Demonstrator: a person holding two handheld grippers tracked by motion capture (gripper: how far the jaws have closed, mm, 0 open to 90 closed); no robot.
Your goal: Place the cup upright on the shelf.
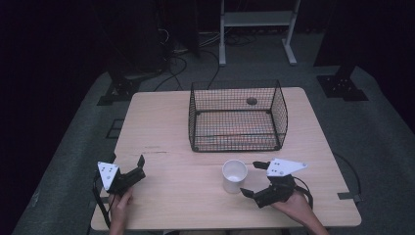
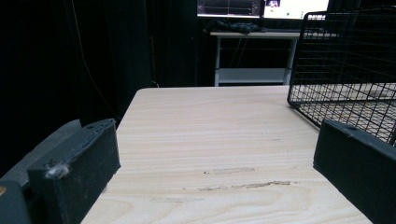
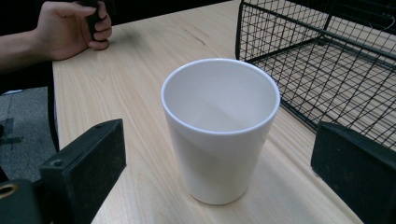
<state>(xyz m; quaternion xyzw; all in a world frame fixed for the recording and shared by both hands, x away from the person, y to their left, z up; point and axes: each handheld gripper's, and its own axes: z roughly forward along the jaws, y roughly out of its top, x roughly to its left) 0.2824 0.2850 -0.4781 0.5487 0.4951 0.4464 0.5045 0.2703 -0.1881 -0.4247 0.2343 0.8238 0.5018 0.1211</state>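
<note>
While facing the white cup (image 3: 219, 130), right gripper (image 1: 254, 178) gaping wide, gripping nothing. Wire basket (image 1: 237, 117) standing just behind the cup, nothing blocking between. Left gripper (image 1: 128, 165) idling unclenched, well apart from the cup.

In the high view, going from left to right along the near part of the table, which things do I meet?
left tool → white cup → right tool

White cup (image 3: 219, 135), black wire-mesh basket (image 1: 238, 117), pale wood-grain table (image 1: 161, 127), black claws
</note>
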